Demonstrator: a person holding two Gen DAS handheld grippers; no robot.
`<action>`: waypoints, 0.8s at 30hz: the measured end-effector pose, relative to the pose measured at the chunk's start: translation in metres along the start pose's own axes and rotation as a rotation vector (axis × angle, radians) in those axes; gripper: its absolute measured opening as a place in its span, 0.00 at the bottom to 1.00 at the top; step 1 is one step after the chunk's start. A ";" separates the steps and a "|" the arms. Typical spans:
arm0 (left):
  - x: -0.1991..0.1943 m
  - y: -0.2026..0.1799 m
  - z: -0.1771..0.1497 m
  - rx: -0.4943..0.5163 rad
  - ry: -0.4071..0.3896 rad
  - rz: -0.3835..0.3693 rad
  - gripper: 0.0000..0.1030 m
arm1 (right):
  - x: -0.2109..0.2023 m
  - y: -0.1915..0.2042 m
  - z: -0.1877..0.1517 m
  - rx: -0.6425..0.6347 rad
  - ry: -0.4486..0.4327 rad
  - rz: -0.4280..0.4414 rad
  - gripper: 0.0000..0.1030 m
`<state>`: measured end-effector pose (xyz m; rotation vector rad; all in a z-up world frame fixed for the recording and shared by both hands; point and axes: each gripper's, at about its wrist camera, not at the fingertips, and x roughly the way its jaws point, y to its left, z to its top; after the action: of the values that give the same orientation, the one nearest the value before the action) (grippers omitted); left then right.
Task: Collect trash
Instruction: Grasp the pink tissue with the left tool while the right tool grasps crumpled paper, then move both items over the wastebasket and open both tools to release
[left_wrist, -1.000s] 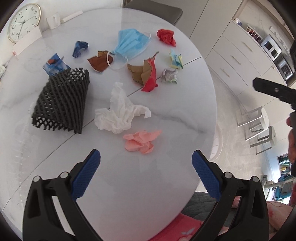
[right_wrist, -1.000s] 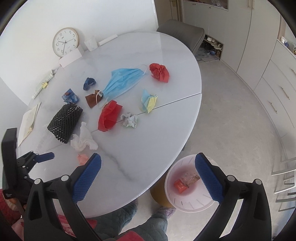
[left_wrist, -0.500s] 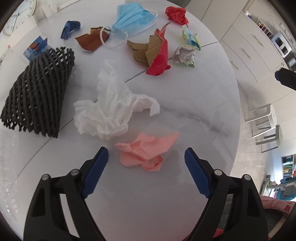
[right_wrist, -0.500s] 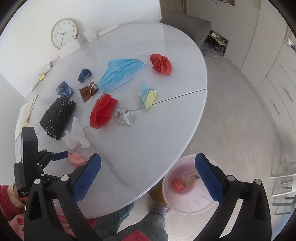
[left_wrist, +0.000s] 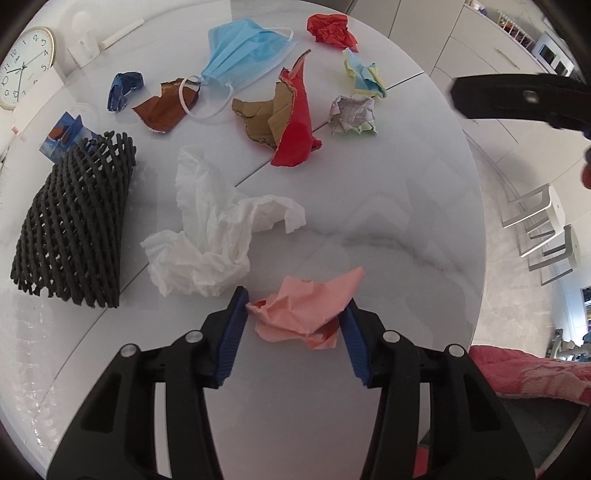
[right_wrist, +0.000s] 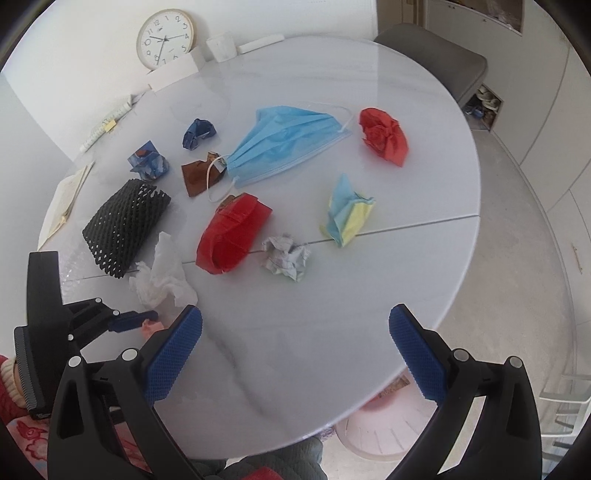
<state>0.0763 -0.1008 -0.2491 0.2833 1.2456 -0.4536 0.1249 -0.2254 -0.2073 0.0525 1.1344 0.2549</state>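
Note:
My left gripper (left_wrist: 295, 314) is closed around a crumpled pink paper (left_wrist: 303, 310) on the white marble table (left_wrist: 388, 221); both blue pads touch it. The pink paper (right_wrist: 150, 325) shows just past the left gripper (right_wrist: 147, 319) in the right wrist view. My right gripper (right_wrist: 295, 332) is open and empty above the table's near edge. Other trash lies beyond: a white tissue (left_wrist: 214, 236), black foam net (left_wrist: 74, 225), red-and-brown card (left_wrist: 288, 122), blue face mask (left_wrist: 247, 51), grey paper ball (left_wrist: 352, 114), red paper ball (left_wrist: 330, 29) and yellow-blue paper (left_wrist: 364, 74).
A pink-white trash bin (right_wrist: 384, 424) stands on the floor under the table's near edge. A clock (right_wrist: 164, 37), a cup (right_wrist: 221, 46) and papers (right_wrist: 66, 199) sit at the table's far and left sides. White stools (left_wrist: 539, 229) stand to the right.
My left gripper moved forward and down to the pink paper and its jaws closed on it. The right gripper drifted over the table, staying open.

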 end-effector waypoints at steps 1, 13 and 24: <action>0.000 -0.001 0.001 0.006 -0.004 0.002 0.46 | 0.005 0.000 0.003 -0.008 0.002 0.002 0.91; -0.016 -0.002 0.023 -0.013 -0.049 0.006 0.46 | 0.065 0.000 0.028 -0.075 0.070 0.026 0.65; -0.024 0.002 0.020 -0.035 -0.064 0.015 0.46 | 0.065 -0.002 0.022 -0.086 0.088 0.027 0.28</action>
<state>0.0880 -0.1039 -0.2208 0.2466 1.1869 -0.4251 0.1712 -0.2105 -0.2558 -0.0195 1.2100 0.3320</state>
